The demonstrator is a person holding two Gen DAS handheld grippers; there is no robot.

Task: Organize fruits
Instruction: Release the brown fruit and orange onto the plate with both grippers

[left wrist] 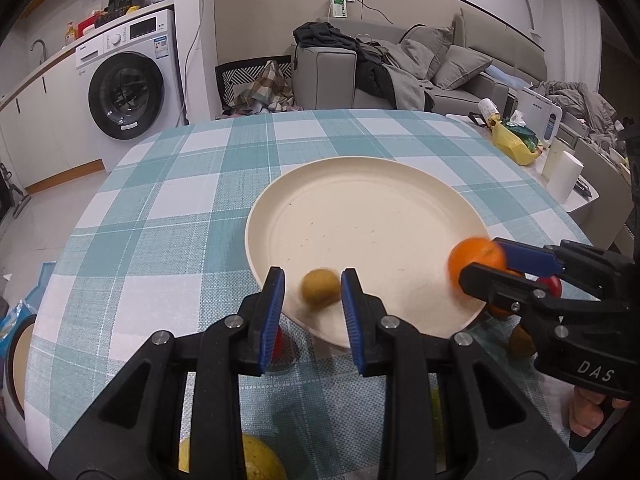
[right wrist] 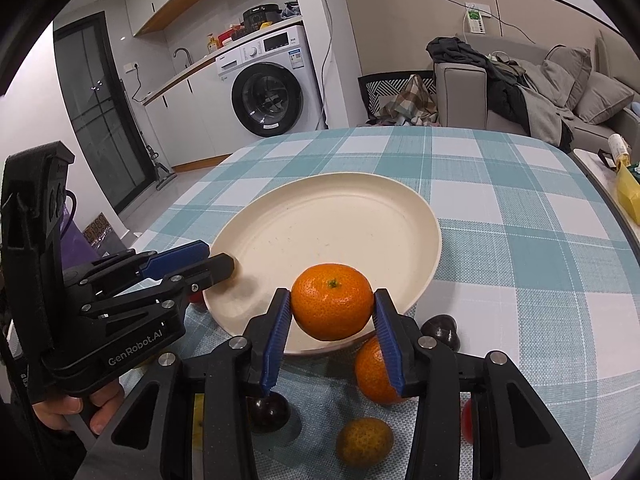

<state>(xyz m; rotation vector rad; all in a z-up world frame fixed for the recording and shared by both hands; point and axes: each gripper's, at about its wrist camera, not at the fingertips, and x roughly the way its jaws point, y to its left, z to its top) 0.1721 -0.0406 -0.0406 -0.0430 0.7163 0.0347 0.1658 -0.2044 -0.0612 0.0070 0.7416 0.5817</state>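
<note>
A cream plate (left wrist: 372, 200) (right wrist: 340, 208) lies on the checked tablecloth. My left gripper (left wrist: 313, 292) is open over the plate's near rim; a small brown-yellow fruit (left wrist: 320, 289), blurred, sits between its fingers without touching them. My right gripper (right wrist: 332, 312) is shut on an orange (right wrist: 332, 306) (left wrist: 476, 258) and holds it over the plate's near edge. On the cloth near me lie a second orange (right wrist: 374, 372), a greenish-yellow citrus (right wrist: 364, 442), two dark fruits (right wrist: 270, 412) (right wrist: 440, 330) and a red fruit (right wrist: 466, 420). A yellow fruit (left wrist: 256, 458) lies under my left gripper.
The table (right wrist: 520, 208) has a blue-and-white checked cloth. A side table at the right holds a yellow bag (left wrist: 512, 140) and a white cup (left wrist: 564, 176). A washing machine (left wrist: 128, 80) and sofa (left wrist: 440, 72) stand beyond the table.
</note>
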